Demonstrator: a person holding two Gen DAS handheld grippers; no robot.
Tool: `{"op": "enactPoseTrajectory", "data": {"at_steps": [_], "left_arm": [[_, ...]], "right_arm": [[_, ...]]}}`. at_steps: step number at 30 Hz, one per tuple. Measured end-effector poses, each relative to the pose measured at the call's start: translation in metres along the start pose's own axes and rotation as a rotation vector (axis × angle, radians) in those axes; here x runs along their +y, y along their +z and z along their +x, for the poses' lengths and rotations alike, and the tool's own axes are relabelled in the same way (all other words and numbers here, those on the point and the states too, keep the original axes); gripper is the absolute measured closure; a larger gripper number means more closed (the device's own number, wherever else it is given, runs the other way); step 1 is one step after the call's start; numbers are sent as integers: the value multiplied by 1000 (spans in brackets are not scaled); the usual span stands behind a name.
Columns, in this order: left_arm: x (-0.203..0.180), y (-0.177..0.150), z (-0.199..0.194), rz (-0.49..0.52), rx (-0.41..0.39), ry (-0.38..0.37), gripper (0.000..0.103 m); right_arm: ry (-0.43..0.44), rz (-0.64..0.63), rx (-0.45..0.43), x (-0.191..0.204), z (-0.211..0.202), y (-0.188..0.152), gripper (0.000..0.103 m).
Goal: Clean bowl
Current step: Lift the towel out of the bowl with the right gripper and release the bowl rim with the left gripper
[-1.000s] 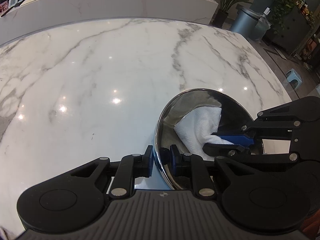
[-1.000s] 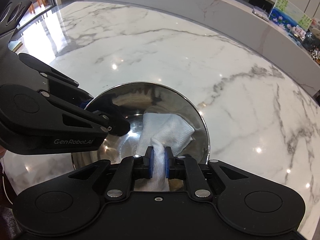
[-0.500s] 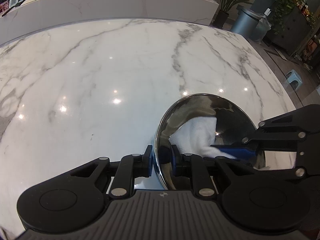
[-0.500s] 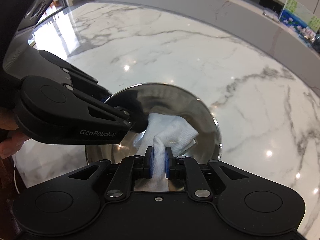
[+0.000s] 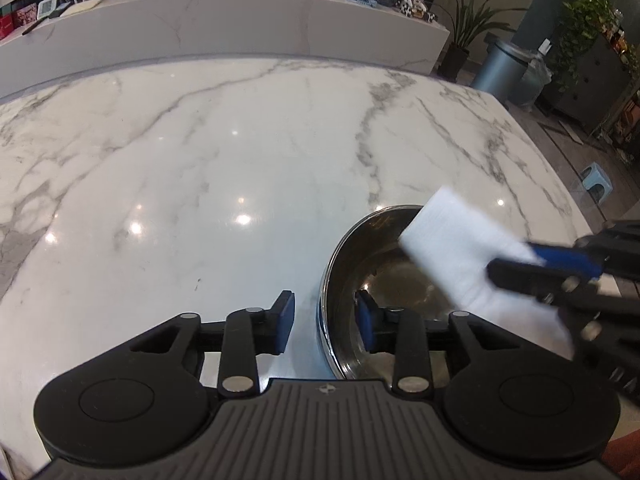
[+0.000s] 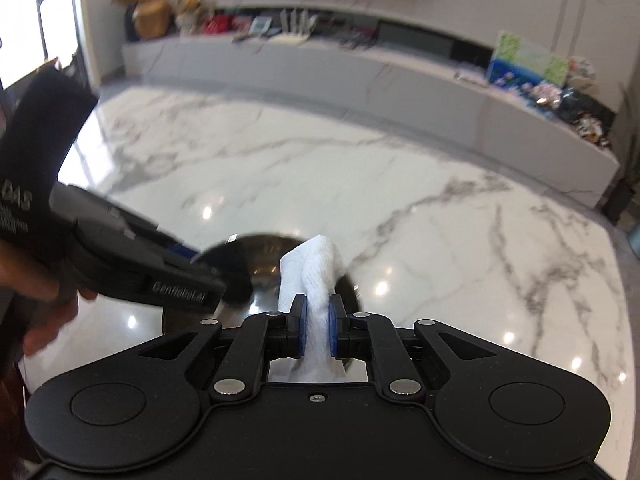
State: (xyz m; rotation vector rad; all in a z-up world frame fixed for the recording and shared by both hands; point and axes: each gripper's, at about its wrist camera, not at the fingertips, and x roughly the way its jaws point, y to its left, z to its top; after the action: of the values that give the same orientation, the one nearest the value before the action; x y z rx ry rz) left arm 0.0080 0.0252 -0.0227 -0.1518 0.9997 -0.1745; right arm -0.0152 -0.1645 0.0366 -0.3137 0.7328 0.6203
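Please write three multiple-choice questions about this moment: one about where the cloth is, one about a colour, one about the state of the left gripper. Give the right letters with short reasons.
1. Where is the white cloth?
A. flat on the table
B. lifted above the bowl, in the right gripper
C. on the far counter

2. What colour are the finger pads?
A. red
B. green
C. blue

3. The left gripper is:
A. open, its fingers either side of the bowl's rim
B. shut on the cloth
C. shut on a spoon

Answers: B, the cloth hangs pinched between the right fingers; C, blue pads show in both views; A, a wide gap straddles the rim.
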Motion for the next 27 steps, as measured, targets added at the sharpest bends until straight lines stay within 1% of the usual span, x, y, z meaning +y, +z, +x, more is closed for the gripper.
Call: {"op": "enactPoseTrajectory", "data": {"at_steps": [2,3,5,8,11,17,21,24,27], "left_arm": [[-2,0,-3,6,-17,-1,69],[-3,-1,-5,8,-26,0,64],[-5,-1,-7,13,-40,4,59],[-7,-3,-10,17,-56,9,57],[-8,-6,-11,19,-61,13,56],[-12,-9,-8,24,-51,12,55],[-17,-6,-7,23,-46,13,55],[-18,-6,-5,20,-41,18,55],[-17,-7,-3,16,-31,27,55]], "right_arm": [[-58,28,-60,-6,-9,1,94],[-73,44,-78,-10,-12,1,94],[-104,77,-107,-19,-17,-1,94],[-153,111,-118,-32,-21,-9,94],[-181,129,-90,-43,-13,-21,94],[-114,191,-42,-51,11,-40,94],[-132,202,-40,-47,22,-49,94],[-122,233,-36,-48,33,-57,94],[-121,215,-10,-41,40,-62,93]]}}
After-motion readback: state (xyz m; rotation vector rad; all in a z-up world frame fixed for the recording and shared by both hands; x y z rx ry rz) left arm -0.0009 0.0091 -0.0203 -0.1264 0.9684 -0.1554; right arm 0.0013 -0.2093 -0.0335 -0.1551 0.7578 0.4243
